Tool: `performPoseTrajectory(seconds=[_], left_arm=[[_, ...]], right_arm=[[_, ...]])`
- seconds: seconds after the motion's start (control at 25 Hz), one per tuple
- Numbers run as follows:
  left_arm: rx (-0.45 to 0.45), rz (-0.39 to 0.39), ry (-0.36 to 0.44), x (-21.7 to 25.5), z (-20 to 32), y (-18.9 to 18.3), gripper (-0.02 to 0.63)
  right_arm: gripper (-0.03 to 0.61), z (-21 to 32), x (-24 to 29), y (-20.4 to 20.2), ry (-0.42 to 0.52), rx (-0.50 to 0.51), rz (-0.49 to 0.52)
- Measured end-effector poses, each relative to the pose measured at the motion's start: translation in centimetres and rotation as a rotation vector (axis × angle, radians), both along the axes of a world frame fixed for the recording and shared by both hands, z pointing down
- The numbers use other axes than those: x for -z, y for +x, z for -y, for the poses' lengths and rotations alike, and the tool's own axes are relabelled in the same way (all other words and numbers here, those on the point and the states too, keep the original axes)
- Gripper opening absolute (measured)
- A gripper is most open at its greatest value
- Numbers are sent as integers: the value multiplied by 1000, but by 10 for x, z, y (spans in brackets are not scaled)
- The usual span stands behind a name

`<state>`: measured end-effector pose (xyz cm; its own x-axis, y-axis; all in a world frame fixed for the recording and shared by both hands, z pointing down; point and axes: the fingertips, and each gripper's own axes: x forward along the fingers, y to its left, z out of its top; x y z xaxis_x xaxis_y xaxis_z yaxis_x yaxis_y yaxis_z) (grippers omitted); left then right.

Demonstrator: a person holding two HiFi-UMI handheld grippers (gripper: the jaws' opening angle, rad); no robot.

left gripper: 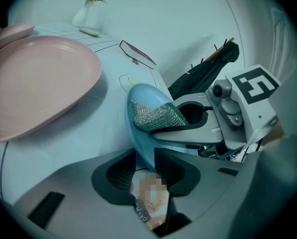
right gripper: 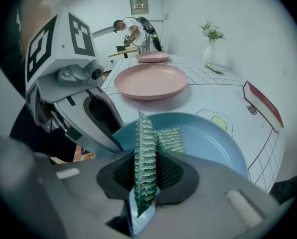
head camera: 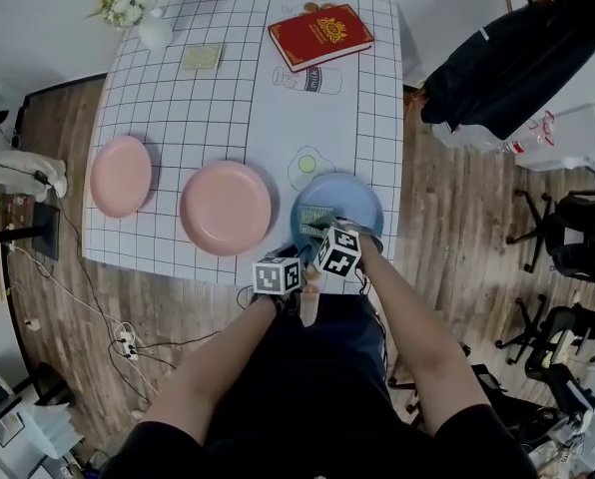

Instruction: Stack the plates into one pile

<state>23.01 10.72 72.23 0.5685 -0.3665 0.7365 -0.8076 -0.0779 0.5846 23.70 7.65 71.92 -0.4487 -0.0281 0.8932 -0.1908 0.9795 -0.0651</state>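
Green mesh scourer (right gripper: 144, 153) is what's holding things up. It's pinched upright between the jaws of the right gripper (right gripper: 146, 176), which are closed to a narrow gap on it. Its far end trails down onto the blue plate (right gripper: 208, 138). The left gripper (left gripper: 147, 168) has its jaws closed down on the near rim of that same plate, which sits at the near right edge of the table (head camera: 238, 88).

The other two are pink. The big pink plate (head camera: 226, 208) is just left of the blue one, and the small pink plate (head camera: 121, 176) is further left, well apart from it. So nothing is stacked yet, and this looks like the clearing-off step before any piling.

Tips for doing it well:
- The person should lift the scourer straight up until its trailing end is clear of the plate. If it drags sideways, the mesh could snag the rim and tug the plate toward the table edge.
- The left grip is best kept firm and level while that happens, since the plate is so close to the edge.
- The scourer wants dropping on bare cloth on the far right side, not on either pink plate or along the path between plates.
- Order is only a guess, but going biggest at the bottom will probably sit steadiest.
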Motion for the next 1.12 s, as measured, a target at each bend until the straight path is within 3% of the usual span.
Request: performPoseTrajectory(seconds=[0.48,1.12], left_arm=[[-14,-9,16,-1,0,1,104],[4,-3,11,-2,-3,0,108]], right_arm=[[78,9,15,-15,-107,-74,141],[78,6,23,-24,-98,-39,187]])
